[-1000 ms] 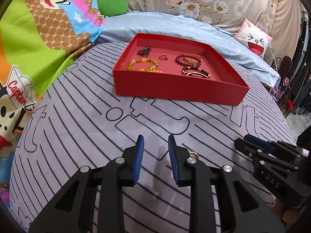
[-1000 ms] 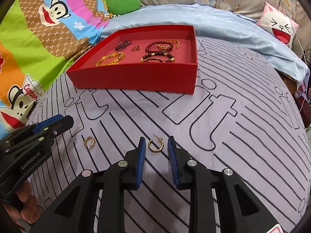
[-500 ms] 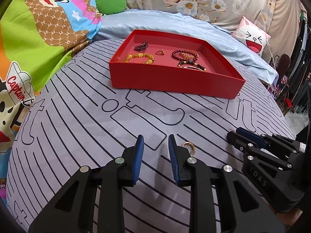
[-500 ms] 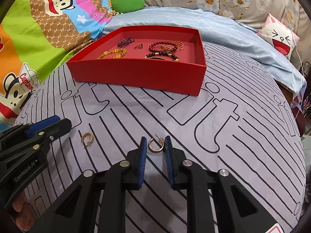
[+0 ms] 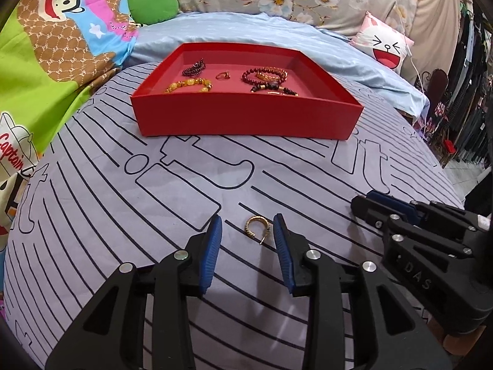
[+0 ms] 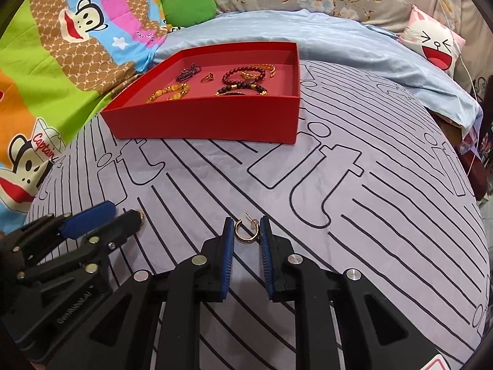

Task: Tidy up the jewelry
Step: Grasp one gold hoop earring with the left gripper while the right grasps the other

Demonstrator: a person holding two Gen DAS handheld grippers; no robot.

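Observation:
Two gold earrings lie on the striped grey cloth. In the left wrist view a small gold earring [image 5: 257, 228] rests between the blue pads of my left gripper [image 5: 247, 225]. Its jaws are opening and the pads stand clear of it. In the right wrist view my right gripper [image 6: 246, 220] is shut on a gold hoop earring [image 6: 245, 235], a pad against each side, with the hoop still on the cloth. A red tray [image 5: 246, 117] [image 6: 200, 120] farther back holds bead bracelets and a ring. The two grippers sit side by side: the right gripper [image 5: 365, 202] at the right edge, the left gripper [image 6: 123, 212] at the left edge.
A pale blue sheet [image 5: 246, 27] lies behind the tray, with a green cushion [image 5: 152, 7] and a cartoon-face pillow [image 5: 382, 46] beyond. A bright monkey-print blanket [image 5: 46, 61] covers the left side. Dark clothes hang at the far right [image 5: 471, 92].
My left gripper shifted so the small earring, earlier beside its right finger, now lies between the jaws, which have widened. My right gripper's jaws narrowed onto the hoop earring.

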